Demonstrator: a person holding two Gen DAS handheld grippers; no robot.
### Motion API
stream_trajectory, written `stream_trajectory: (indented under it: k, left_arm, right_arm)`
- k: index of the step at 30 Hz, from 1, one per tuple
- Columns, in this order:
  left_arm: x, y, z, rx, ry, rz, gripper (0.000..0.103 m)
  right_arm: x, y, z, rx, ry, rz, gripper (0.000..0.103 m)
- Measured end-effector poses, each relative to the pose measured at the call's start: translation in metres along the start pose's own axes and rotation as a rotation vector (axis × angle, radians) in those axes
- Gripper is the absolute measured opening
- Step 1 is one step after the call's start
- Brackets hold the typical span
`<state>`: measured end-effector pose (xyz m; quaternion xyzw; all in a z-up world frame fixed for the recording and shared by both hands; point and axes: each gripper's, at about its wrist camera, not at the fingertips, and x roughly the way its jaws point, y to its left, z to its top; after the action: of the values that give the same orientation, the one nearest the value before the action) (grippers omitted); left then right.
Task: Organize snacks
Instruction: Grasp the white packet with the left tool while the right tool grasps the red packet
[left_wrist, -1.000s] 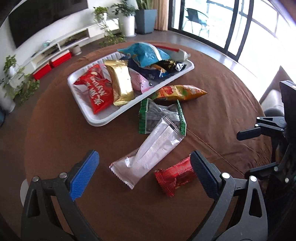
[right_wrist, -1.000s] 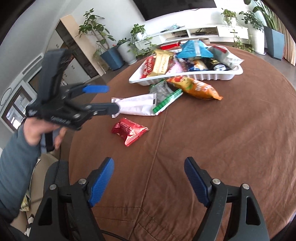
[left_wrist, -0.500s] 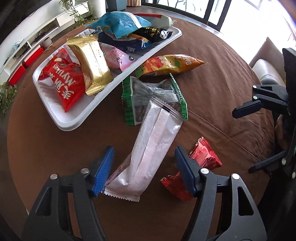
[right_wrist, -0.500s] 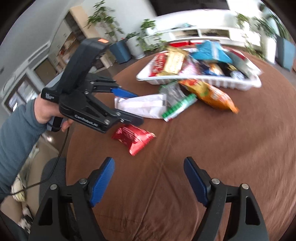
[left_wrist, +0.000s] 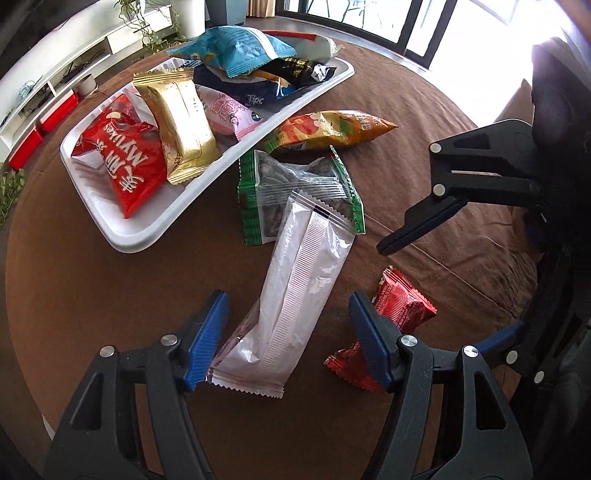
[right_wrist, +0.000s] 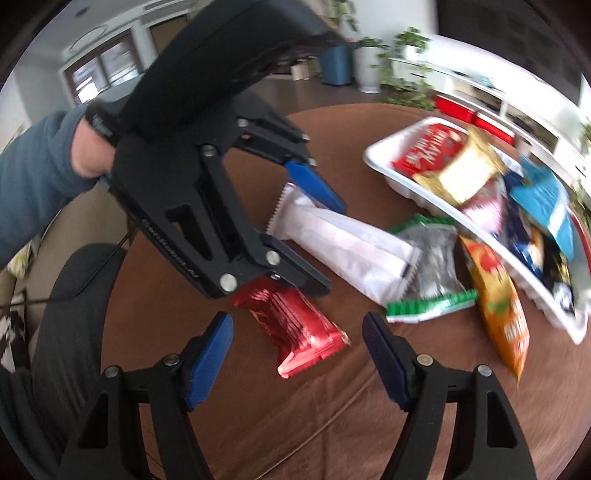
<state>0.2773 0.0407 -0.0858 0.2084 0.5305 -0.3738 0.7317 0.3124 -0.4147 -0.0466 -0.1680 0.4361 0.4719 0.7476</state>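
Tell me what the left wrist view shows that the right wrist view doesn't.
Left wrist only: the bright windows behind the table.

Right wrist only: a hand in a blue sleeve holding the left gripper.

Both: the white packet between the left jaws, the small red packet before the closing right gripper, and the white tray of snacks.

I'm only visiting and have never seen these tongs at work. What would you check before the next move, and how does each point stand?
1. Left tongs straddle the white packet: ok.
2. Left pads pressing the packet: not ok, gaps show on both sides.
3. Right tongs lined up on the red packet: ok; the jaws are closing and do not yet press it.
4. The two tongs clear of each other: cannot tell; they are very close, and the left finger hangs over the red packet.
5. Room in the tray: ok, its near end is bare.
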Motion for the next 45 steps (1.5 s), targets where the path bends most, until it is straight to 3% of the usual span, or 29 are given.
stream_trajectory:
  k: [5,13,15,17,20,30,40,45]
  left_arm:
    - [-0.004,0.002,0.001,0.016,0.013,-0.008,0.065]
    - [-0.004,-0.001,0.005,0.048,0.025,-0.001,0.065]
    - [-0.004,-0.003,0.006,0.059,0.032,0.008,0.064]
    - [-0.003,-0.007,0.008,0.072,0.034,0.023,0.056]
    - [-0.004,-0.009,0.009,0.071,0.04,0.049,0.049]
    - [0.0,-0.032,0.013,0.088,0.058,0.055,0.048]
    - [0.008,-0.041,0.025,0.027,0.084,0.084,0.048]
    - [0.013,-0.05,0.035,-0.006,0.11,0.1,0.035]
  right_arm:
    - [0.016,0.007,0.01,-0.103,0.064,0.005,0.071]
    - [0.026,0.009,0.017,-0.167,0.118,0.006,0.063]
    - [0.027,0.012,0.018,-0.182,0.131,-0.007,0.049]
    - [0.027,0.013,0.019,-0.18,0.141,-0.012,0.041]
    - [0.026,0.017,0.018,-0.186,0.148,-0.013,0.037]
    - [0.016,0.022,0.0,-0.182,0.17,-0.038,0.031]
    - [0.004,0.022,-0.015,-0.12,0.22,-0.085,0.031]
    - [0.001,0.025,-0.019,-0.093,0.244,-0.113,0.03]
